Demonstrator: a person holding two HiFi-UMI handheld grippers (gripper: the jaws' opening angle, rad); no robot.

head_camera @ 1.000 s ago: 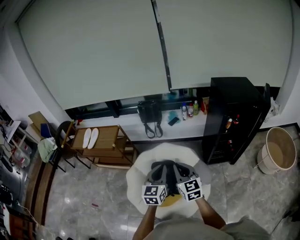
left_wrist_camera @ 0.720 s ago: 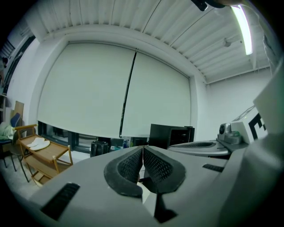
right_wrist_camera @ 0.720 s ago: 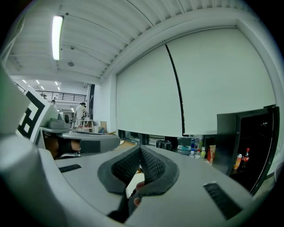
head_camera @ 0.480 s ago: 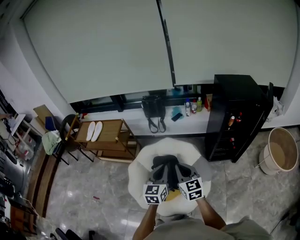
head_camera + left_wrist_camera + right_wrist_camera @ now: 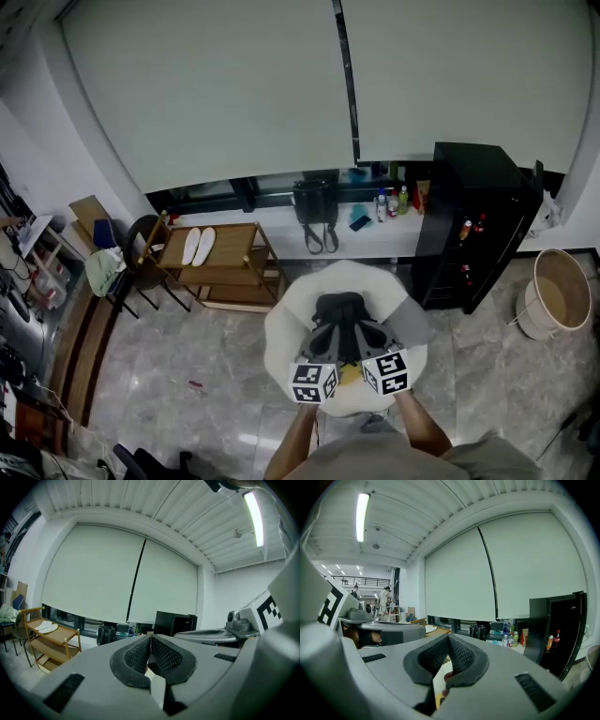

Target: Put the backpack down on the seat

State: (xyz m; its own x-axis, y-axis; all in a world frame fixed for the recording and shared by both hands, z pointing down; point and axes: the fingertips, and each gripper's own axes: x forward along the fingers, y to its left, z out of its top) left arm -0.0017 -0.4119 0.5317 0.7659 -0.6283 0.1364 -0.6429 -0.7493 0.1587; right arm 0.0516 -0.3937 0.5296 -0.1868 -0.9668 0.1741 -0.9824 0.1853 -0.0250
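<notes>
We are standing before wide pale blinds (image 5: pixel 234 84) that are covering the far wall. A tall black cabinet (image 5: pixel 473 178) is standing at the far right, and a round white seat (image 5: pixel 281 328) is sitting on the floor right under our hands. A wooden cart (image 5: pixel 225 248) is standing to the left of the seat. The black backpack (image 5: pixel 315 203) is resting on the long white surface (image 5: pixel 375 246) below the blinds, well apart from the seat, with its straps hanging over the edge. We are holding the left claw (image 5: pixel 150 637) and the right claw (image 5: pixel 448 636) side by side over the seat. Both are closed, pads together, and gripping nothing. Small bottles (image 5: pixel 394 202) are standing right of the backpack.
</notes>
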